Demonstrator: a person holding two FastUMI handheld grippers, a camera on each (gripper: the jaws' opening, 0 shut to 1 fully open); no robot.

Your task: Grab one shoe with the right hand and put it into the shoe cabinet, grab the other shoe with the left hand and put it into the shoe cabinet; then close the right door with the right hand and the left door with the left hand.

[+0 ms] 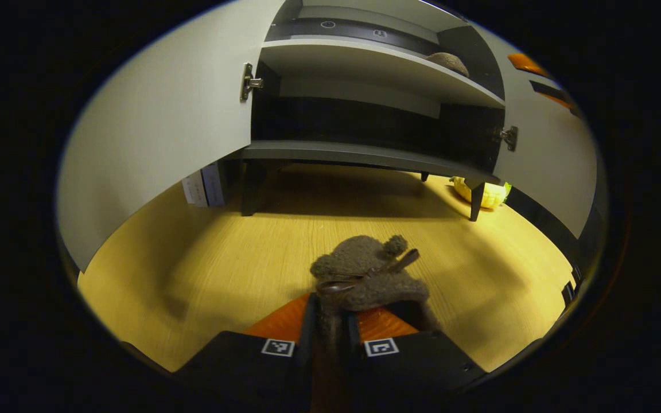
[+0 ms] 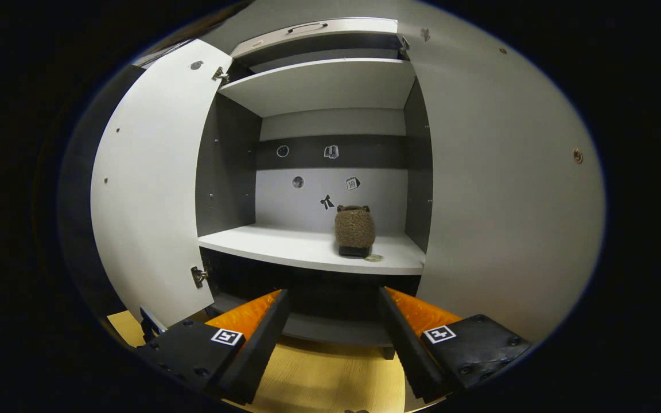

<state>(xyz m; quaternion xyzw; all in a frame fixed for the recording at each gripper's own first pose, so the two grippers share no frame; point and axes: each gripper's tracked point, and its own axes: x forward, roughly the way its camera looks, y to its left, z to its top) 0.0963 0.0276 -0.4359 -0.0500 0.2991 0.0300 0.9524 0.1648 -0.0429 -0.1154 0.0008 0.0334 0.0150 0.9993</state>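
In the left gripper view, the left tongs [image 1: 330, 321] sit at the bottom of the frame, their orange-and-black fingers [image 1: 277, 321] clenched on a fuzzy brown knitted shoe with small pom-poms [image 1: 368, 275]. Both fingers press on the shoe's rear edge, and the shoe is held above the pale yellow wood-grain floor [image 1: 204, 264]. Beyond it stands the white-and-dark-grey shoe cabinet [image 1: 365, 152] on short dark legs, with both doors swung open. The white left door [image 1: 164, 132] fills the left side, and the white right door [image 1: 548, 160] stands at the right. A small yellow-green object [image 1: 488, 194] lies on the floor by the cabinet's right front leg; what it is cannot be told. On the white upper shelf [image 1: 365, 69], toward the right, rests a second fuzzy brown shoe [image 1: 450, 62].

In the right gripper view, the right tongs [image 2: 335, 338] are released, the two fingers spread wide apart with nothing between them. Past them the open cabinet faces the camera. The second brown shoe stands on the white shelf, right of centre, near the back wall, toe or heel toward the viewer; which one cannot be told. Small stickers [image 2: 330, 152] dot the grey back panel behind it.
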